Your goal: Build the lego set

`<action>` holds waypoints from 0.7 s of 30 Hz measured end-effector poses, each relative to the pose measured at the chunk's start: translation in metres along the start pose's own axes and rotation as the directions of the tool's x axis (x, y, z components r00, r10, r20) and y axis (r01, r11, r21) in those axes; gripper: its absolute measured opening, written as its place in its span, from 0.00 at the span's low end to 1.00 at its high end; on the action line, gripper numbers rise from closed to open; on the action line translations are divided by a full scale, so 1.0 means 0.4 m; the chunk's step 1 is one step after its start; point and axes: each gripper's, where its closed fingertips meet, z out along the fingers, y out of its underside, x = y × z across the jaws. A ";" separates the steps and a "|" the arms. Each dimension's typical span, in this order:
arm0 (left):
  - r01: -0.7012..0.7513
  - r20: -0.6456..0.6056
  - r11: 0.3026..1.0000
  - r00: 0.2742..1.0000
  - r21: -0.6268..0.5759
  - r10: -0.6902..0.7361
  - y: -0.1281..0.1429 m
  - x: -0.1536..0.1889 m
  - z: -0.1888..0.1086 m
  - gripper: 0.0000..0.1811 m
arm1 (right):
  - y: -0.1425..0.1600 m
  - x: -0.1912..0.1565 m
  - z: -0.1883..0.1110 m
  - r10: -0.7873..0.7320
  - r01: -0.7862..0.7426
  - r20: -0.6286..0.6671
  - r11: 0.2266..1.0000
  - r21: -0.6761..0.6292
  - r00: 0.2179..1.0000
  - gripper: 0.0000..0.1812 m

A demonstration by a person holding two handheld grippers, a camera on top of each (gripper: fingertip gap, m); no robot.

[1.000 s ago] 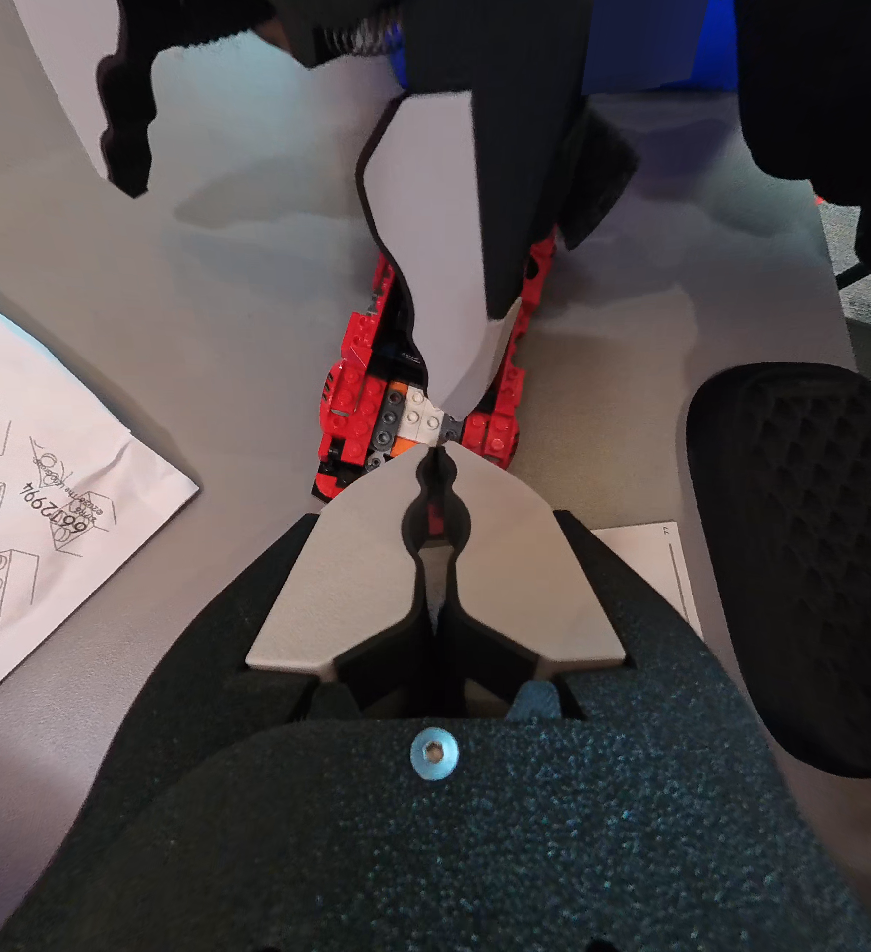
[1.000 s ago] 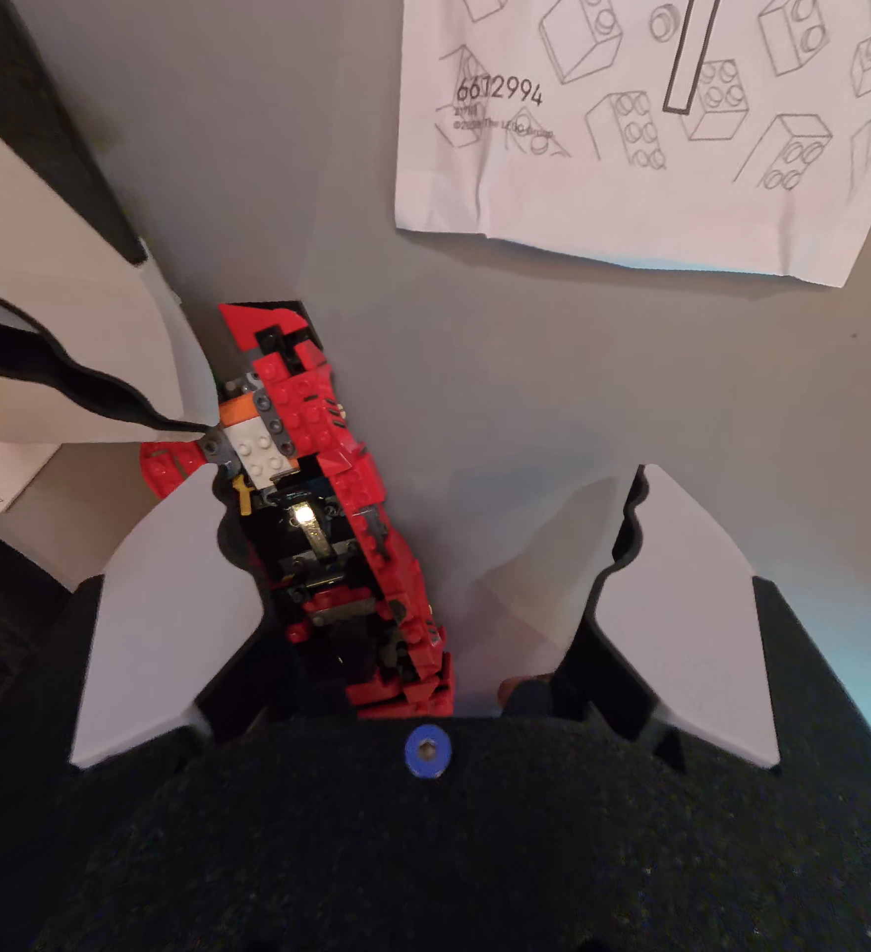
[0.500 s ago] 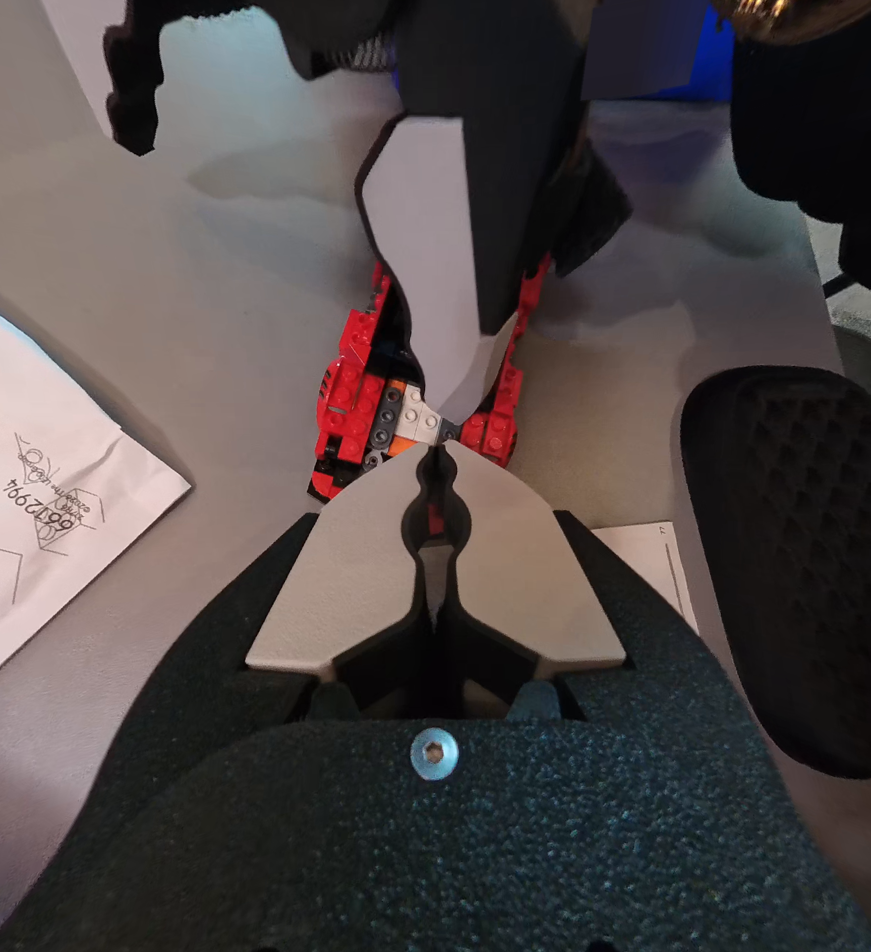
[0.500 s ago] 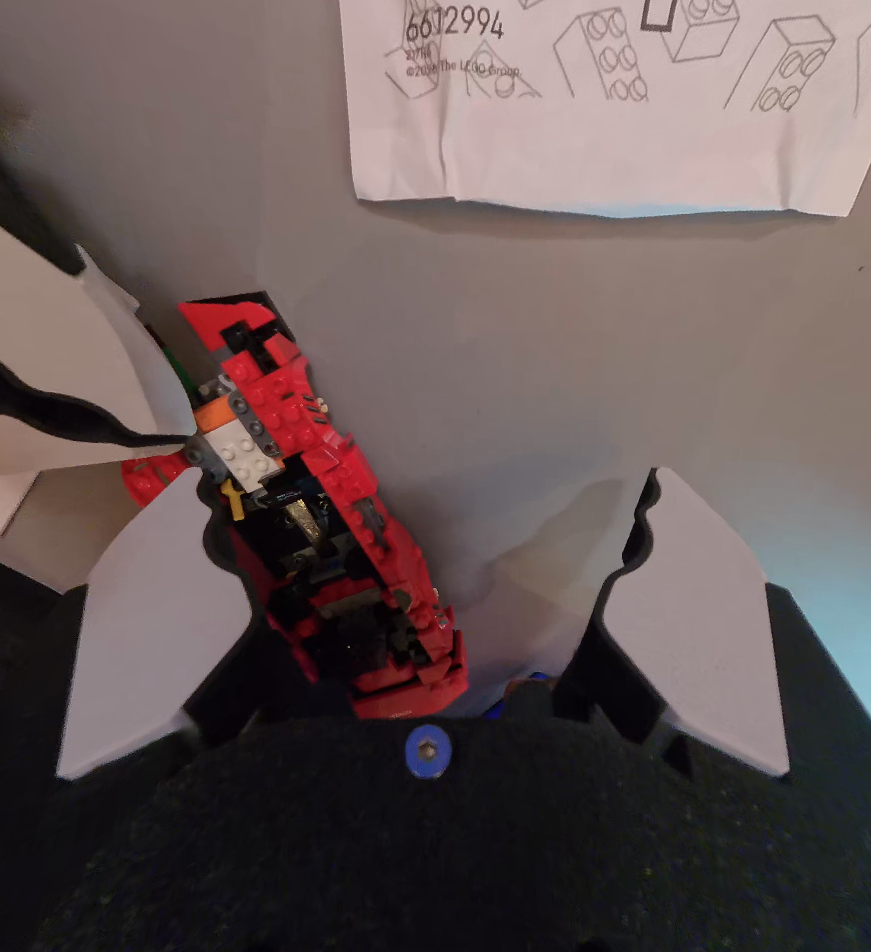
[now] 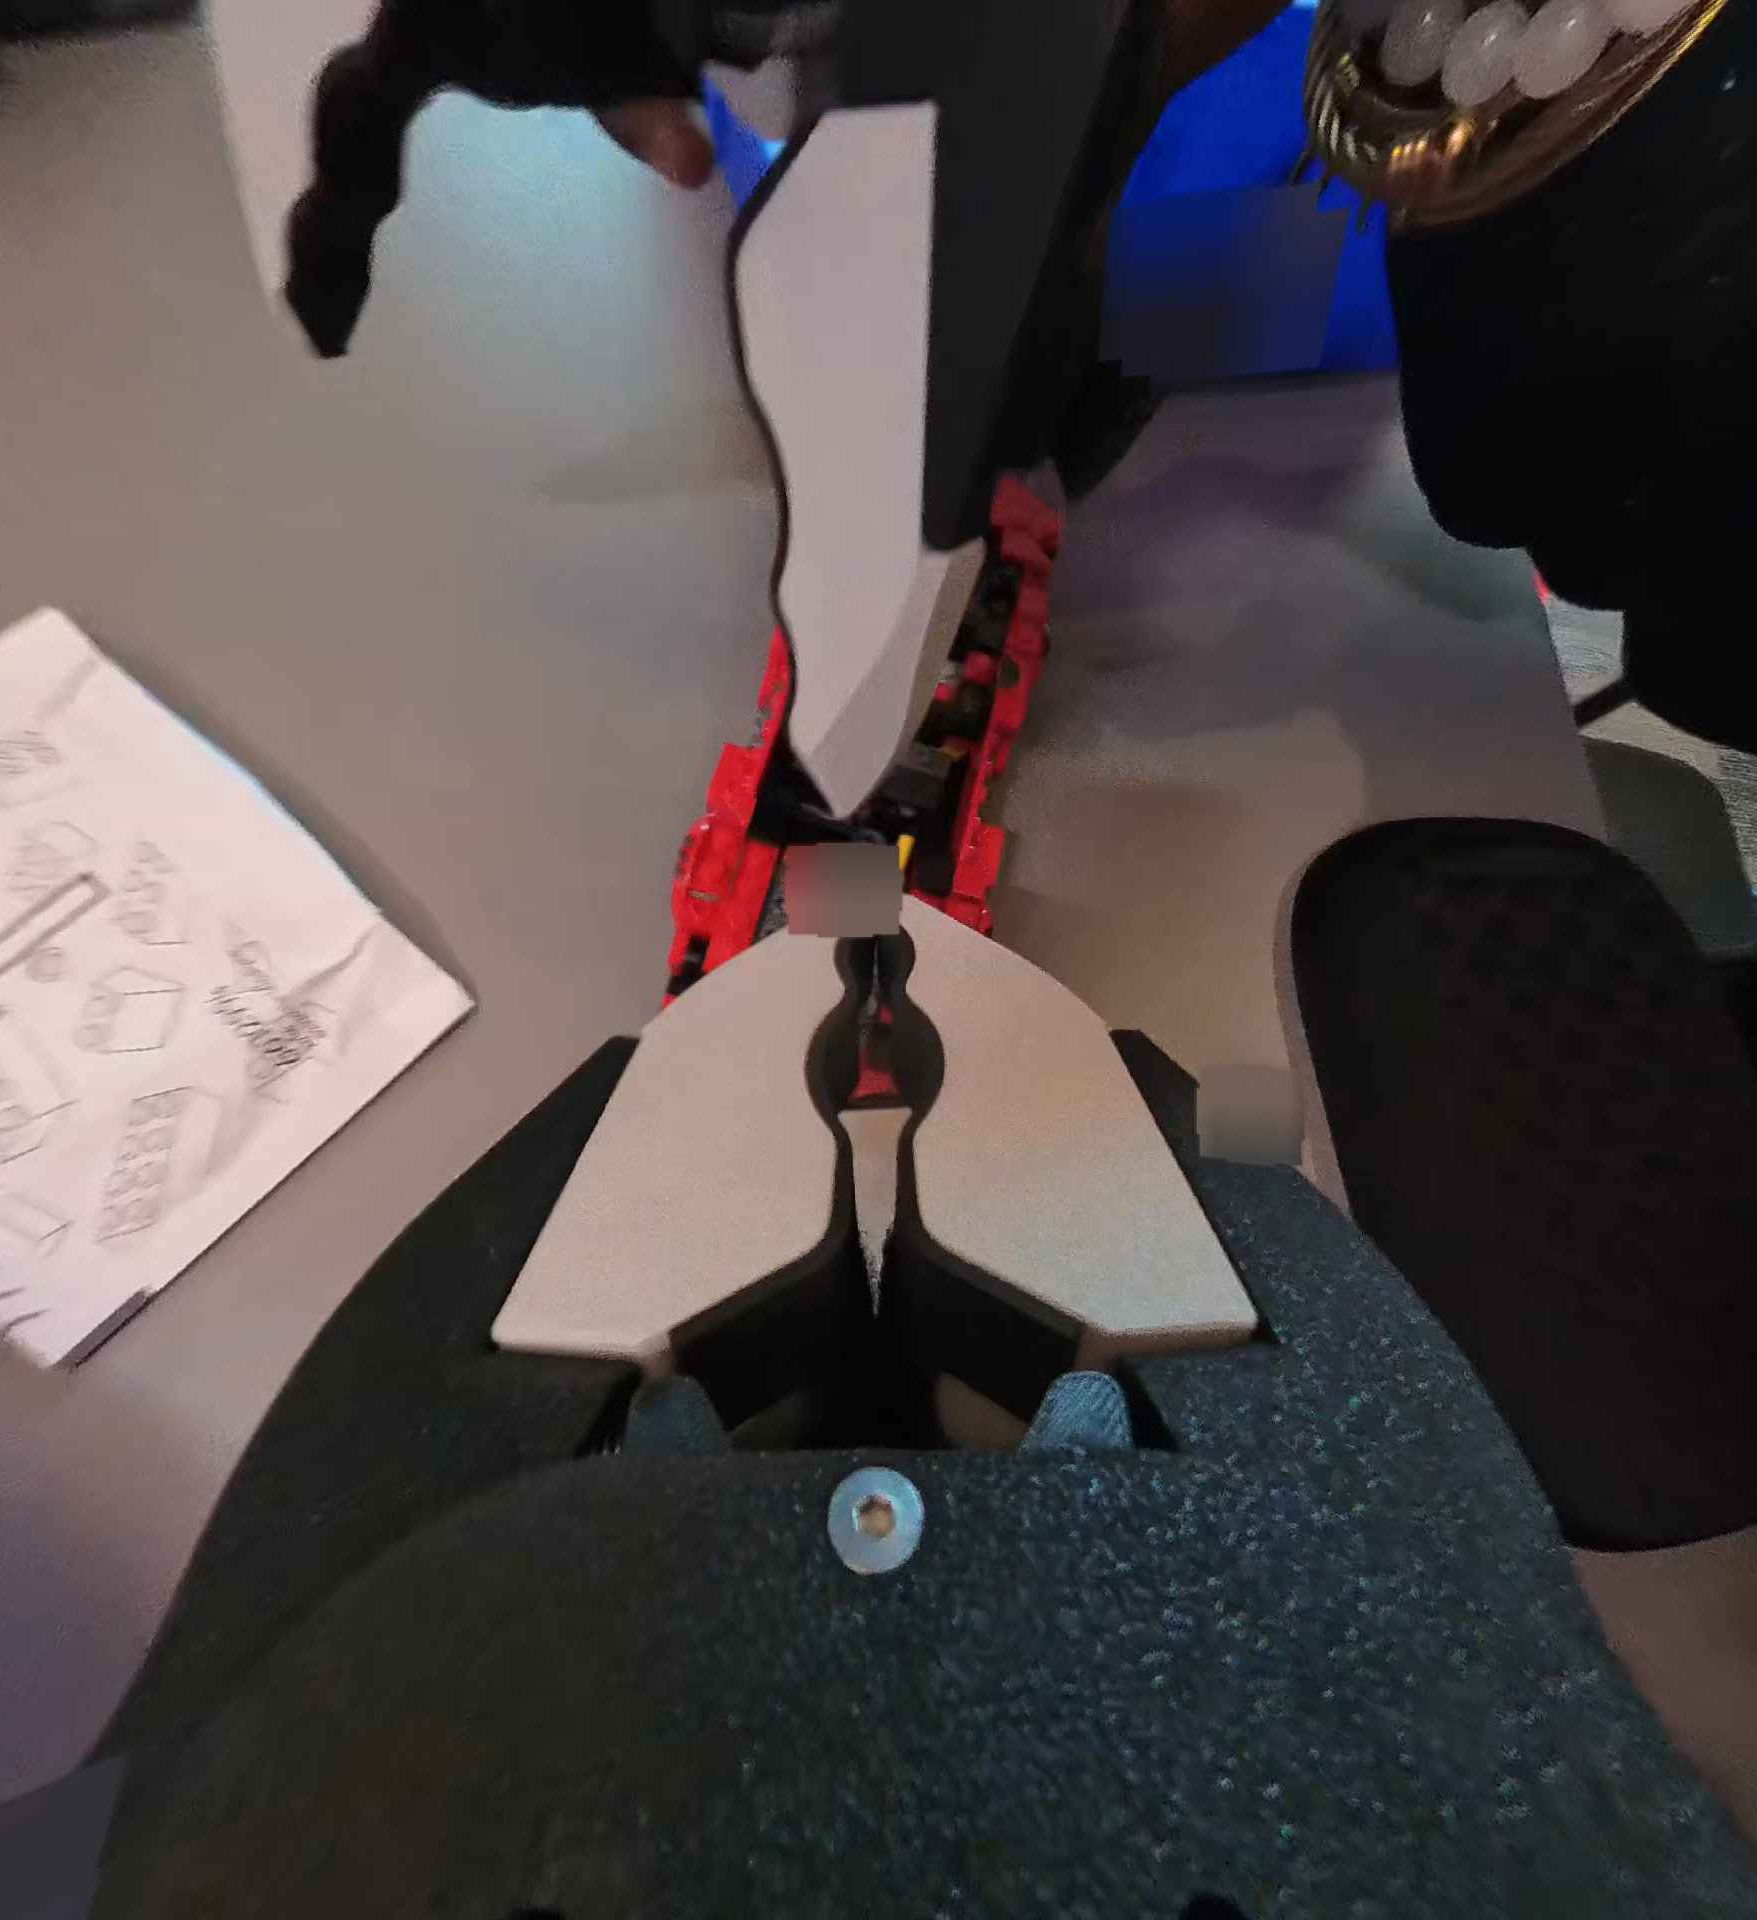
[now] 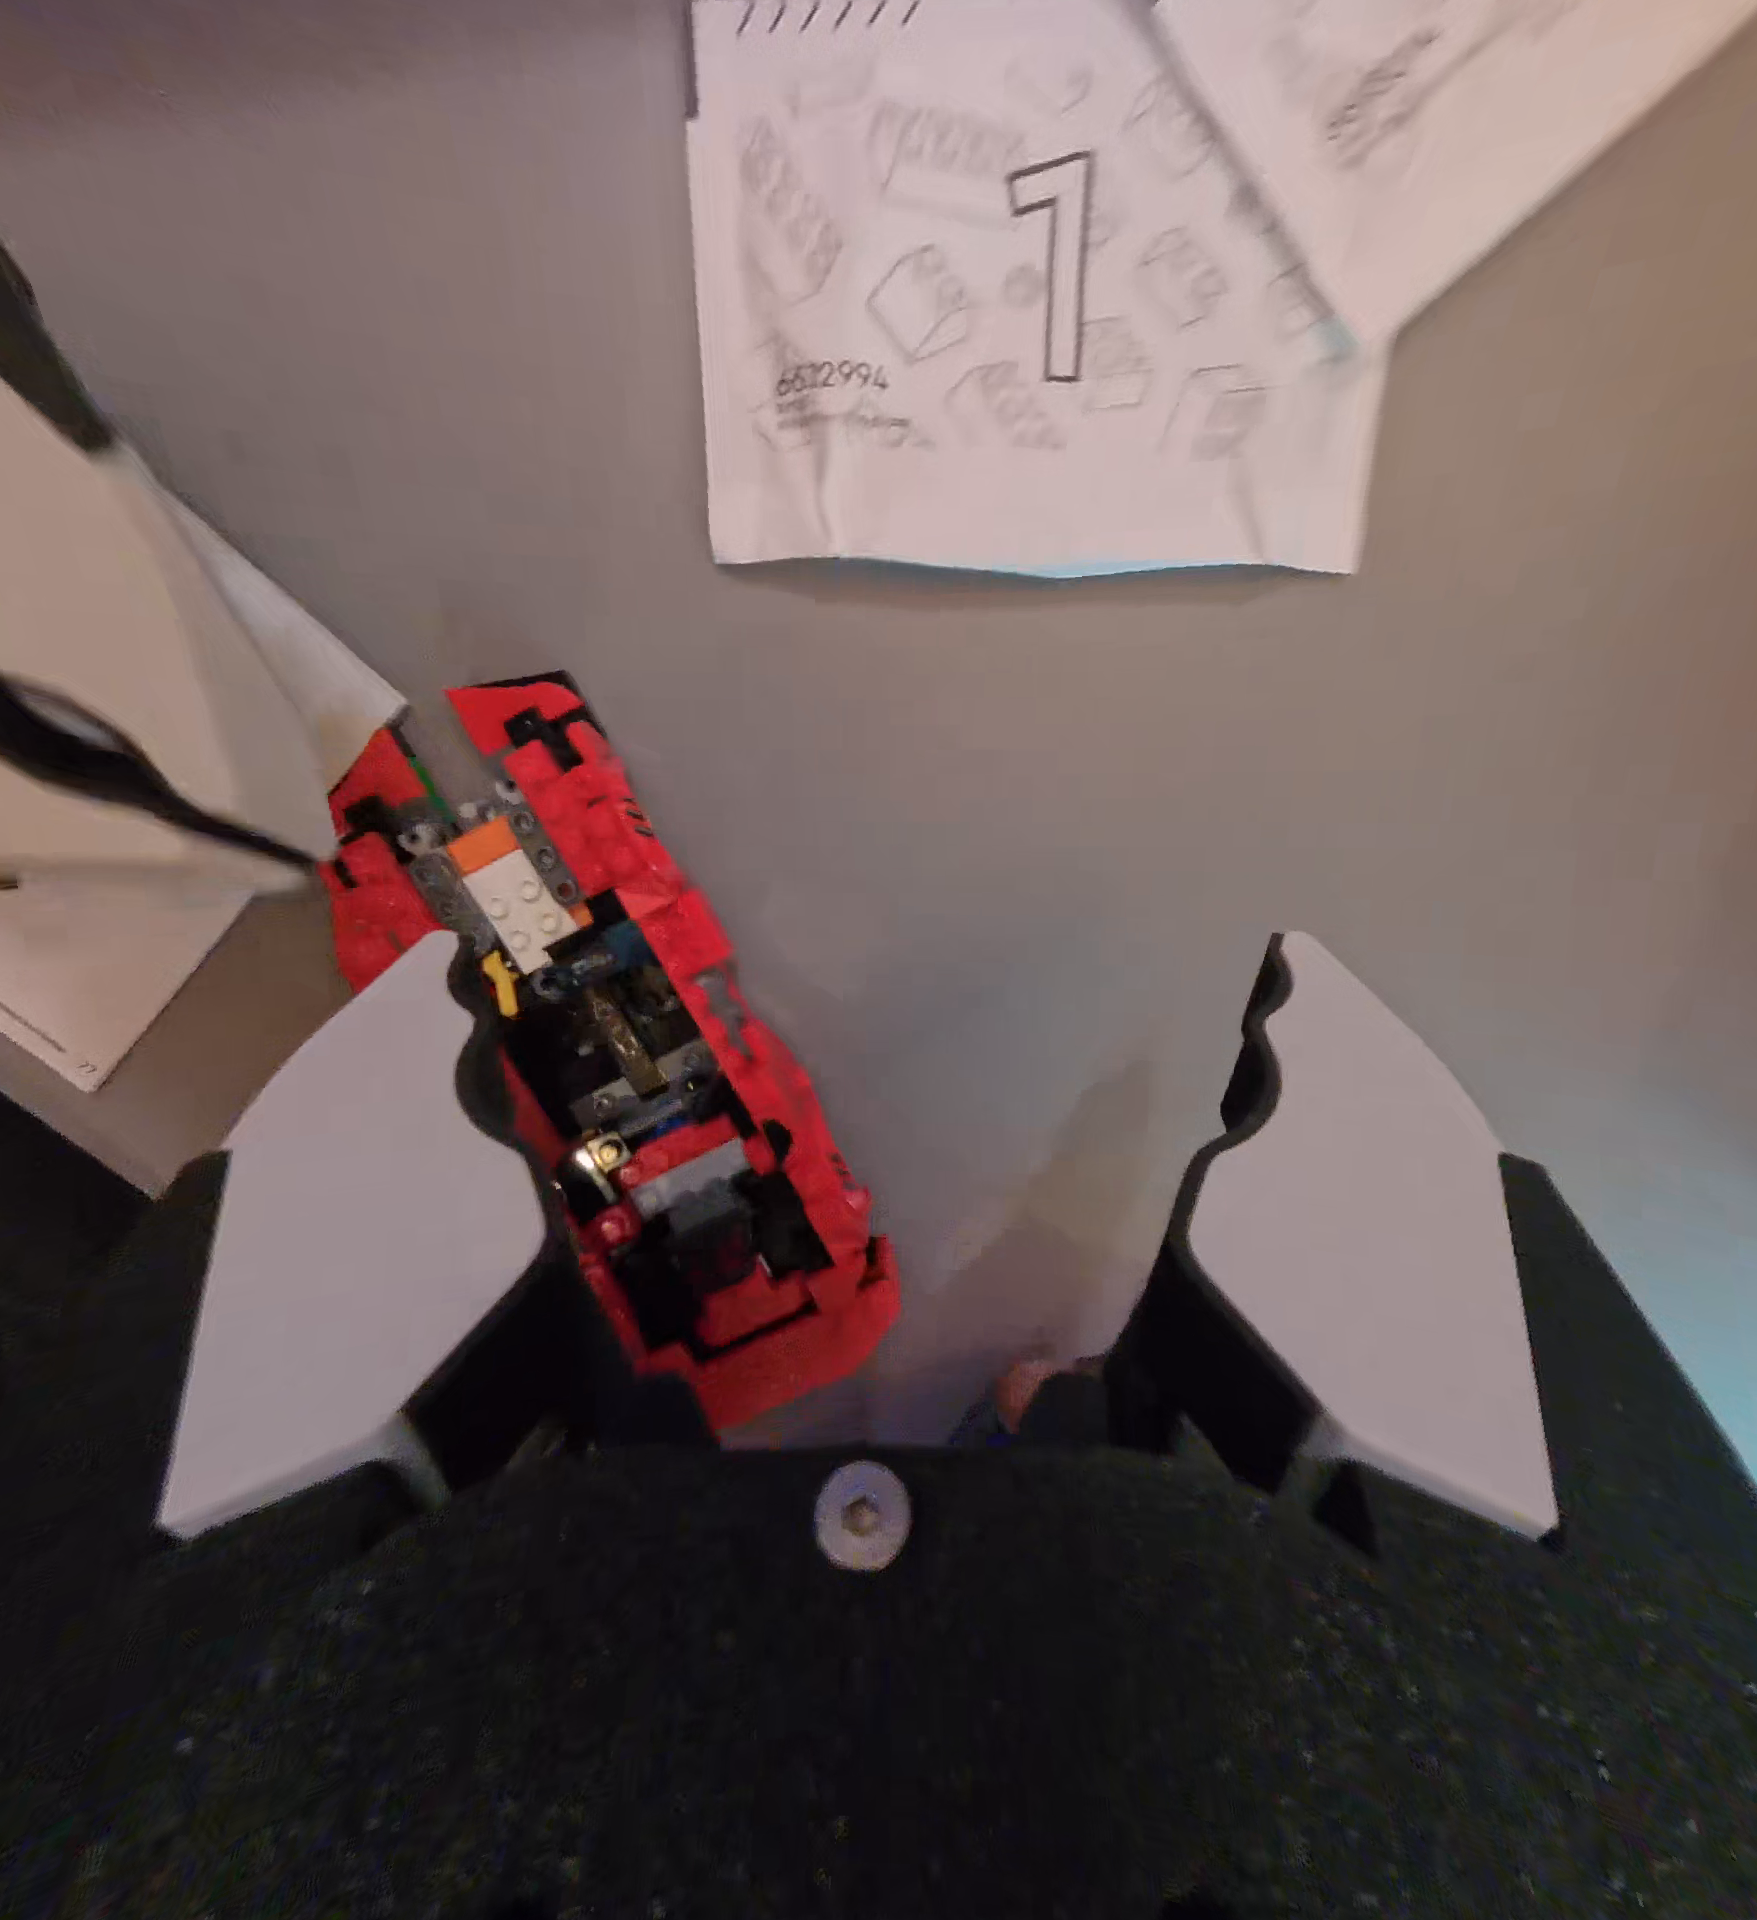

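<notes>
prob. office: grey desk [image 6: 1061,727], black mesh chair [image 5: 1539,1143], paper sheets [image 6: 1040,312]

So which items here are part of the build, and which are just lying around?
In use:
red lego car
left gripper, shut at the car's end
right gripper, open around it

Lying about:
printed paper bag
booklet
black chair

both grippers had same build: speckled matte-black body, one silver hex-socket screw centred near the front edge. left gripper [image 5: 872,940] carried pale grey wedge-shaped jaws with wavy black-lined inner edges; right gripper [image 6: 858,1049] had matching white-grey ones. person wore a black sleeve [image 5: 1622,343] and a bracelet [image 5: 1476,94] of pale beads with gold-coloured links
</notes>
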 end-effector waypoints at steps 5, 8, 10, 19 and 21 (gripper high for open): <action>0.029 0.119 0.999 0.992 0.033 -0.033 -0.004 -0.029 -0.069 0.00 | 0.002 -0.052 -0.051 -0.073 0.064 0.075 0.992 0.110 0.995 0.67; 0.025 0.178 0.991 0.983 0.134 -0.049 -0.022 -0.004 -0.129 0.00 | 0.021 -0.090 -0.064 -0.133 0.124 0.069 0.985 0.124 0.989 0.67; 0.029 0.188 0.981 0.980 0.190 -0.065 -0.023 0.032 -0.176 0.00 | 0.041 -0.111 -0.069 -0.175 0.169 0.042 0.979 0.111 0.984 0.67; 0.050 0.282 0.958 0.950 0.282 -0.132 0.137 0.163 -0.343 0.03 | 0.134 -0.138 0.029 -0.286 0.289 0.058 0.956 -0.049 0.956 0.64; 0.082 0.297 0.954 0.940 0.287 -0.170 0.182 0.182 -0.364 0.05 | 0.131 -0.143 0.051 -0.300 0.305 0.078 0.950 -0.060 0.951 0.59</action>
